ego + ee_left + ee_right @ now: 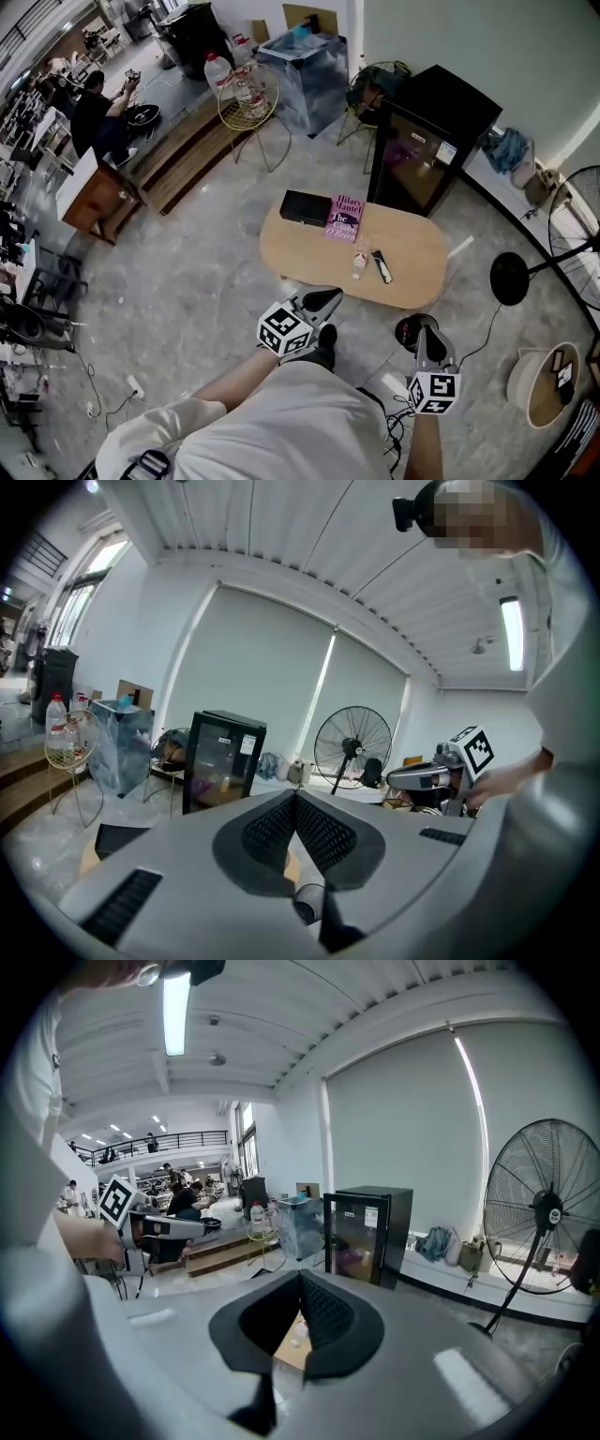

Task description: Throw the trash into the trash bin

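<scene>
The table's near-left half lies bare, open to a reach from the floor in front. A box and book crowd its far edge, and a bottle stands mid-right. The fridge blocks the far side. The bin sits on the floor off the near-right edge, with a cable beside it.

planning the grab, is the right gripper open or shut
Shut: in its own view the right gripper has jaw tips touching, nothing between them.
</scene>
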Demonstrator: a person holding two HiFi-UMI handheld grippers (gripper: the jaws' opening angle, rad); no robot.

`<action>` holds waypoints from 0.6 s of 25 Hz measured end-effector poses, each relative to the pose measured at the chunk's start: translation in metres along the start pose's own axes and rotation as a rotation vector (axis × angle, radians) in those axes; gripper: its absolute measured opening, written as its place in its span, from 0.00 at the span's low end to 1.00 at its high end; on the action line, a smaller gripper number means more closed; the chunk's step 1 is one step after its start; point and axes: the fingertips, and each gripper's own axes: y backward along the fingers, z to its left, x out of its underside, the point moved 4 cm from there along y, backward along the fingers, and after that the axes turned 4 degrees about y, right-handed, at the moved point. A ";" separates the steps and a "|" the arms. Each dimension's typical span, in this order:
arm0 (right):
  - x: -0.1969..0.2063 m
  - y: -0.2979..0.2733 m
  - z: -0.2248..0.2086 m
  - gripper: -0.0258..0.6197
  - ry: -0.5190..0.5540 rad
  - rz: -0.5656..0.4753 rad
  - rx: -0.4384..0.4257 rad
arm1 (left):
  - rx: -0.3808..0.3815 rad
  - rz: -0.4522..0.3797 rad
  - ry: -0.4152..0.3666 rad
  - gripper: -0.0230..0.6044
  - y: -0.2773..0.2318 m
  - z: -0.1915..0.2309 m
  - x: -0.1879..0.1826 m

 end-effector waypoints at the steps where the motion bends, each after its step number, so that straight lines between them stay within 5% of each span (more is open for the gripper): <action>1: -0.003 -0.008 0.001 0.06 0.008 0.008 0.009 | 0.013 0.009 0.005 0.04 -0.005 0.008 -0.001; 15: -0.005 -0.077 -0.013 0.06 -0.009 0.098 0.056 | 0.085 0.078 0.013 0.04 -0.060 0.069 0.000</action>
